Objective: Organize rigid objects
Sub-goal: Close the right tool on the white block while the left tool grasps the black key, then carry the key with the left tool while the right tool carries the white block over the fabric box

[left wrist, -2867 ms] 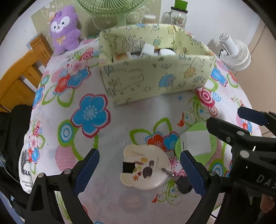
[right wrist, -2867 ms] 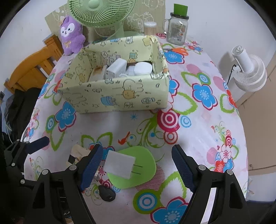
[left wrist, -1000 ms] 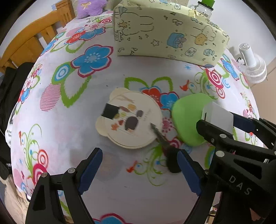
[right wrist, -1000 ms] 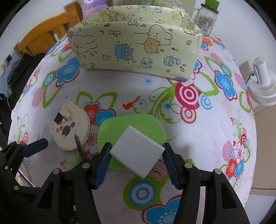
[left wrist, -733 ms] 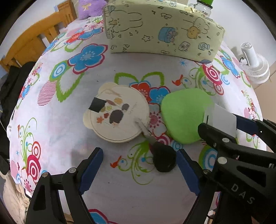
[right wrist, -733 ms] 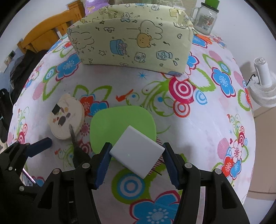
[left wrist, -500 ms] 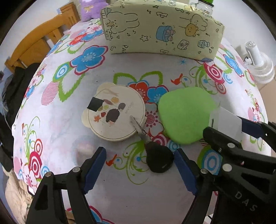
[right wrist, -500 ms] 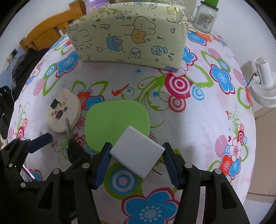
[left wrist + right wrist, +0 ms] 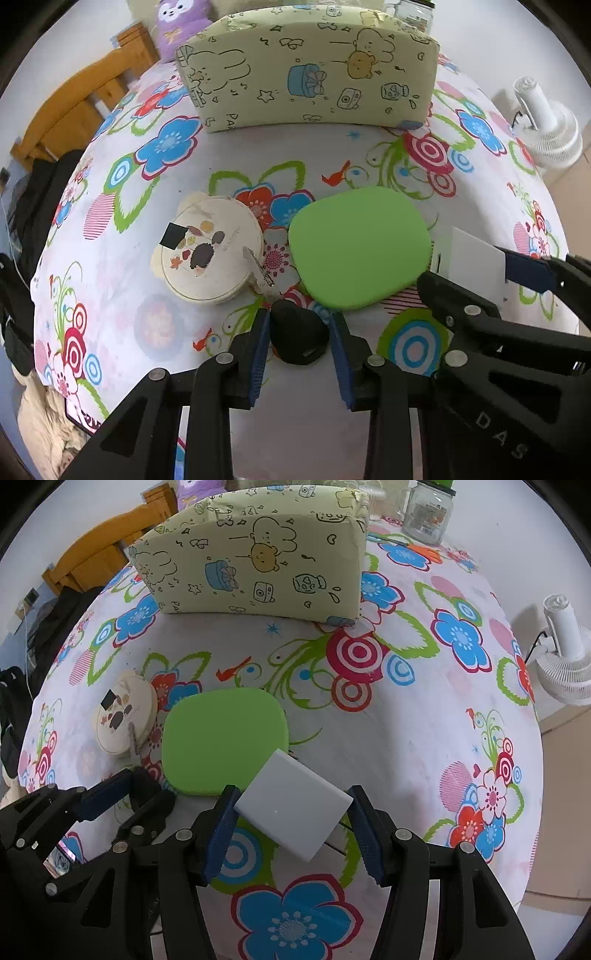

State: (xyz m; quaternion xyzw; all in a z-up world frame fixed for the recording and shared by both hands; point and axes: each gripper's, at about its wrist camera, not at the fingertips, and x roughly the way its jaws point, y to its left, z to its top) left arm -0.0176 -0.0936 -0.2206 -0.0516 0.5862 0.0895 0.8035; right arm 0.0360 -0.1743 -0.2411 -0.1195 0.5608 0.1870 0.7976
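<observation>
My left gripper (image 9: 298, 334) is clamped on the black head of a key (image 9: 298, 338), whose metal blade rests on the edge of a round cream tin (image 9: 208, 251) on the desk (image 9: 295, 155). My right gripper (image 9: 291, 808) pinches a white plug block (image 9: 291, 805), held above the cloth just beside a green pad (image 9: 225, 738). The cartoon-printed storage box (image 9: 255, 557) stands well beyond both, at the far side of the flowered cloth.
</observation>
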